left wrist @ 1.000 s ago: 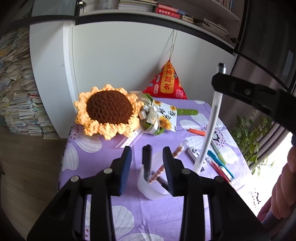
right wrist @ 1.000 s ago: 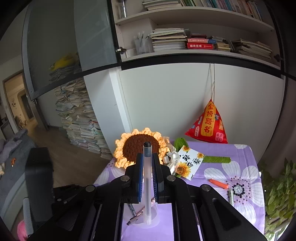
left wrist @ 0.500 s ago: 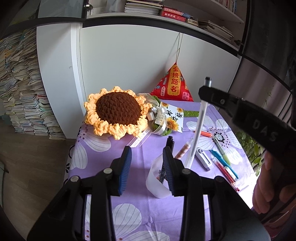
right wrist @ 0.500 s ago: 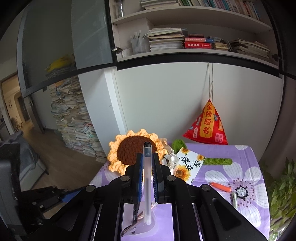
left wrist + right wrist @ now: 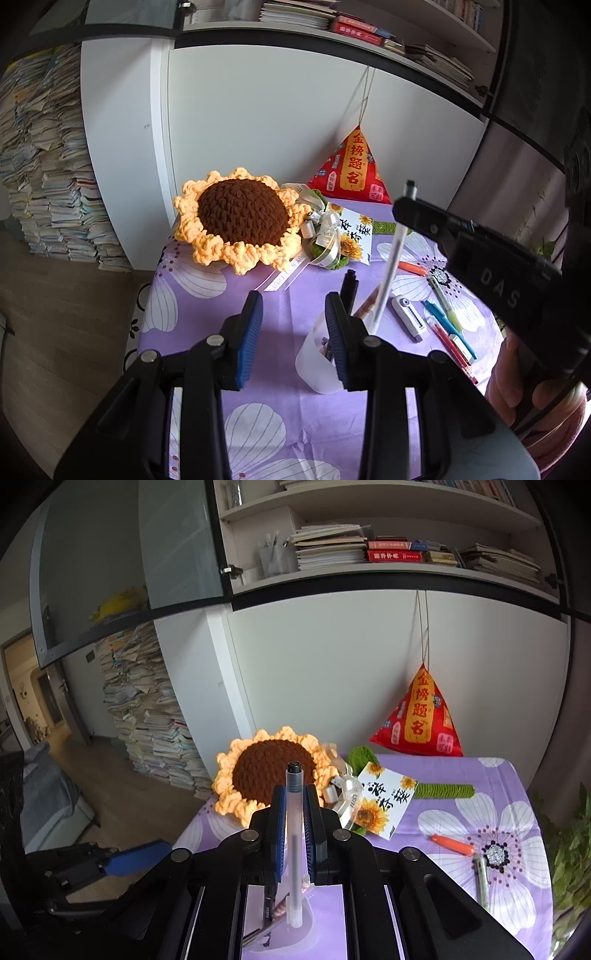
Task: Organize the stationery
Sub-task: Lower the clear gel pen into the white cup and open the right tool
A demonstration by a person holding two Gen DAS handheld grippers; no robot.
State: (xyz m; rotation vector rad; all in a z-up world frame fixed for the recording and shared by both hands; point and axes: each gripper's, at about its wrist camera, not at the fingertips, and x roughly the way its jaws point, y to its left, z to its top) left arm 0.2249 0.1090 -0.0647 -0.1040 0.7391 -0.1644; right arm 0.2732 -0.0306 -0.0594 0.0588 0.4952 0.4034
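Pen [image 5: 294, 834] stands upright, clamped between the right gripper's [image 5: 294, 805] fingers, its lower end over the mouth of the cup [image 5: 314, 363] (other pens already inside). Left gripper [image 5: 293, 332] sits just beside the cup, fingers parted, nothing between them. More pens [image 5: 448, 332] lie on the purple tabletop [image 5: 192, 317], sunflower [image 5: 240, 219] behind.

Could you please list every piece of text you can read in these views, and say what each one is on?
"金榜题名": red pyramid pouch.
"DAS": right hand-held gripper body.
Large black characters on the sunflower card: stylised, not surely readable.
Book spines, ribbon print and the pouch's small labels: too small.
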